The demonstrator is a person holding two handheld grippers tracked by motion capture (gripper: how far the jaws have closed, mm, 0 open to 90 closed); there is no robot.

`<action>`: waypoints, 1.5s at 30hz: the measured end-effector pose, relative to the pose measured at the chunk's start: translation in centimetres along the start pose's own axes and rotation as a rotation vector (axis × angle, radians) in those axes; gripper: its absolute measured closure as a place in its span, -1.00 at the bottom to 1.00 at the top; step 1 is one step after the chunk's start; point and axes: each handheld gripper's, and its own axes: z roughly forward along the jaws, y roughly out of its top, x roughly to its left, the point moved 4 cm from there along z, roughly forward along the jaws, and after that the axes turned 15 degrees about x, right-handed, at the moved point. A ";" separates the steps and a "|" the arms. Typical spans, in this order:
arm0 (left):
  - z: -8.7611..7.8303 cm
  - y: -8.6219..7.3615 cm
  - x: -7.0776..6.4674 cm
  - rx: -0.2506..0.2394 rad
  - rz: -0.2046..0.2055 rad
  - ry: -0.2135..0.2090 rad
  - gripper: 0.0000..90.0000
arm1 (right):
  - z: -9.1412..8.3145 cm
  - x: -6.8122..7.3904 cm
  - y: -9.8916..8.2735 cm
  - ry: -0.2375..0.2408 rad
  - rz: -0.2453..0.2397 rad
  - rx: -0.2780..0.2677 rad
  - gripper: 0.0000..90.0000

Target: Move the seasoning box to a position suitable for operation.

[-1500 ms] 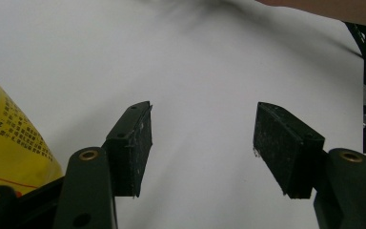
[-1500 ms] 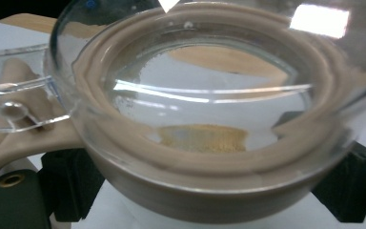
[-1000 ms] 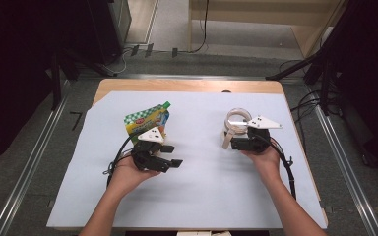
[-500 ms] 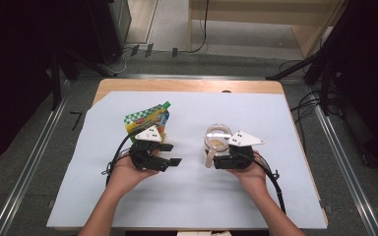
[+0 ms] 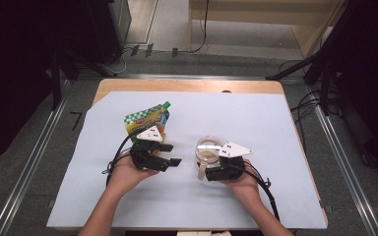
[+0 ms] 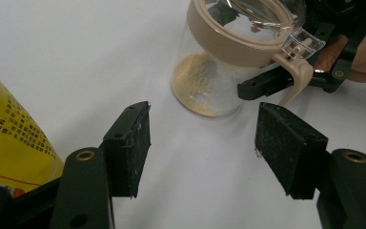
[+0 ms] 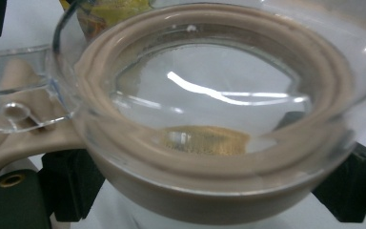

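I see the jar (image 5: 207, 150) standing on the white sheet (image 5: 275, 128) that covers the worktop (image 5: 187, 86), near the middle, a thin layer of brownish grains at its bottom. My right tool (image 5: 207, 167) is clamped on it: in the right gripper view the jar's tan rim (image 7: 209, 186) and clear lid crowd the lens, so I only catch the black jaws at either side beneath it, and where the pads meet the glass is hidden. My left tool (image 6: 202, 143) hangs just beside the jar with jaws apart and nothing between them. The pouch (image 5: 147, 119) lies behind my left hand (image 5: 125, 173), partly covered by the tool from above; in the left gripper view its yellow side (image 6: 14, 138) is cut off at the edge, its print too small to read.
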 end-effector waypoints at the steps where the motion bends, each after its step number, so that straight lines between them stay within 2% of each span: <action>1: 0.0 0.0 0.0 -0.001 -0.002 -0.001 -0.17 | 0.0 0.0 0.0 0.002 -0.001 -0.003 -0.73; 4: 0.0 0.0 -0.1 -0.004 0.001 -0.002 -0.16 | 0.0 0.0 -0.1 0.009 0.013 -0.007 -0.75; 8: -0.1 0.0 0.0 -0.006 0.000 -0.005 -0.16 | -0.4 -0.2 -0.2 0.021 0.036 0.036 -0.81; 11: -0.1 0.0 0.0 -0.010 -0.013 -0.003 -0.15 | -1.3 -0.4 -0.4 0.038 0.046 0.056 -0.82; 17: 0.3 0.2 -0.4 0.001 -0.001 -0.007 -0.12 | -3.5 -0.9 -1.0 0.047 0.060 0.049 -0.82; 23: 0.4 0.4 -0.7 -0.007 0.008 -0.020 -0.08 | -5.1 -1.8 -2.3 0.016 0.090 0.052 -0.82; 30: 0.5 0.4 -1.0 -0.004 0.017 -0.029 -0.01 | -6.3 -2.8 -3.2 -0.005 0.150 0.020 -0.75; 33: 0.4 0.4 -1.2 -0.004 0.014 -0.040 0.11 | -6.3 -2.9 -3.4 -0.007 0.155 0.016 -0.71; 38: 0.2 0.6 -1.7 -0.025 0.021 -0.091 0.39 | -6.2 -2.9 -3.4 0.006 0.161 0.013 -0.69; 45: 0.9 0.7 -1.9 0.015 0.024 -0.088 0.80 | -5.8 -2.3 -2.9 0.033 0.133 -0.002 -0.62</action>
